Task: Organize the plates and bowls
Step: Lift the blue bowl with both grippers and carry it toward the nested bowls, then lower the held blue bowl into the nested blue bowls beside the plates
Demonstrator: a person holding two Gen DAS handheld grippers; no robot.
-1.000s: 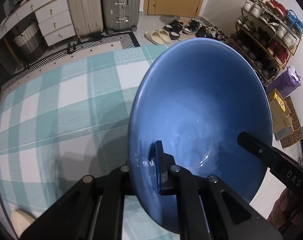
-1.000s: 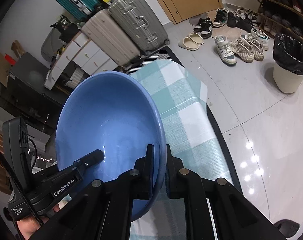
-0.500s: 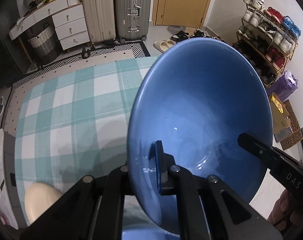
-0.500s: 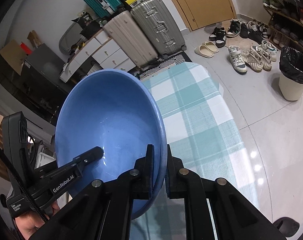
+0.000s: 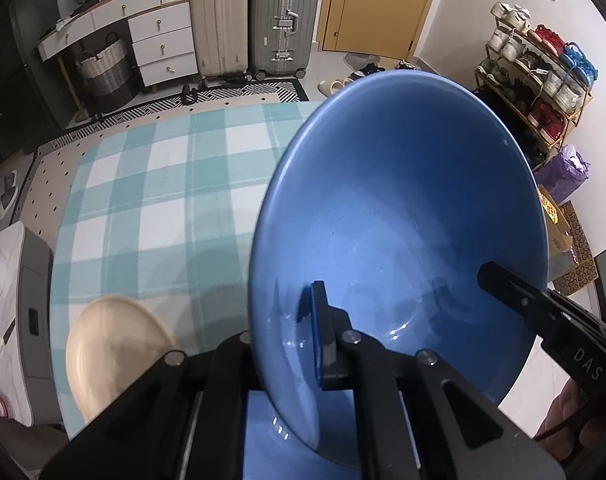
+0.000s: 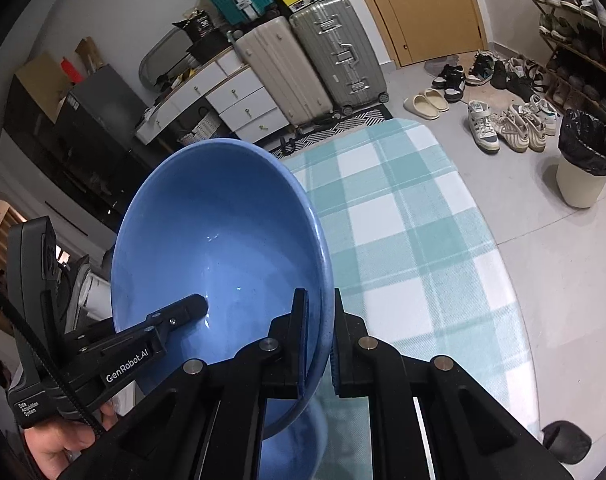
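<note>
Blue bowl [image 5: 403, 216] pinched at opposite rims, held over the counter [image 5: 151, 184].

Left view: the left hand-held gripper [image 5: 287, 344] is clamped on the near-left rim — bowl fills frame centre-right, tilted, opening toward the camera; cream plate [image 5: 111, 344] lower left.
Right view: the right hand-held gripper [image 6: 319, 336] is clamped on the right rim — two grips likely steady the round bowl [image 6: 219, 248], which has no long axis.

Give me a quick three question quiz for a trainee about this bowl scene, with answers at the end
1. True or false: both grippers grip the rim of the glossy blue ceramic bowl.
2. What lies on the teal checked tablecloth to the left of the bowl in the left wrist view? A) round cream plate B) metal fork C) glass cup
3. Fill in: the bowl is held ____ the table, not resting on it.

Key: 1 true, left gripper and right gripper. 2 A, cream plate. 3 above.
</note>
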